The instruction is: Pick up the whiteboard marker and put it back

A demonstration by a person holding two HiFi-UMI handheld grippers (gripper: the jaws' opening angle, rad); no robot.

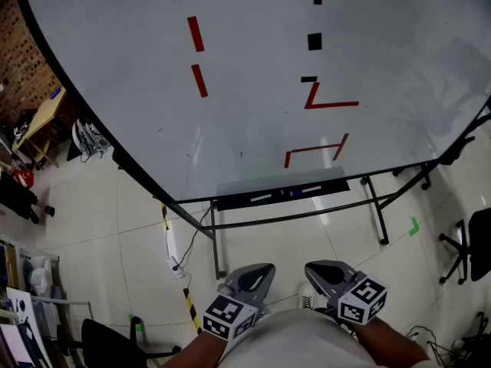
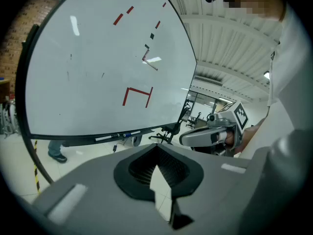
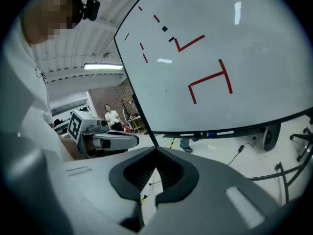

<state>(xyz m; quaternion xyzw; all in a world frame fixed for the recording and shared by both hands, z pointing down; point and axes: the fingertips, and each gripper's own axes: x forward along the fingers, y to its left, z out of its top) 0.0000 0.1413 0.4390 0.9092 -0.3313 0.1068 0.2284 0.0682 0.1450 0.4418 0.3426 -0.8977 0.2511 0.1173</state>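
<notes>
A big whiteboard (image 1: pixel 253 90) with red and black marks stands in front of me. Along its lower edge runs a dark tray (image 1: pixel 280 194), and a blue-capped whiteboard marker (image 1: pixel 294 193) lies on it beside a white one. The same marker shows in the left gripper view (image 2: pixel 126 133) and the right gripper view (image 3: pixel 211 133). My left gripper (image 1: pixel 257 276) and right gripper (image 1: pixel 322 274) hang side by side near my body, well short of the tray. Both are shut with nothing between the jaws (image 2: pixel 156 151) (image 3: pixel 156 154).
The board's metal stand legs (image 1: pixel 376 209) spread over the tiled floor below the tray. A cable and power strip (image 1: pixel 175 261) lie at the left leg, next to yellow-black floor tape (image 1: pixel 189 305). Office chairs (image 1: pixel 464 248) stand at the right, a cluttered desk (image 1: pixel 38 117) at the left.
</notes>
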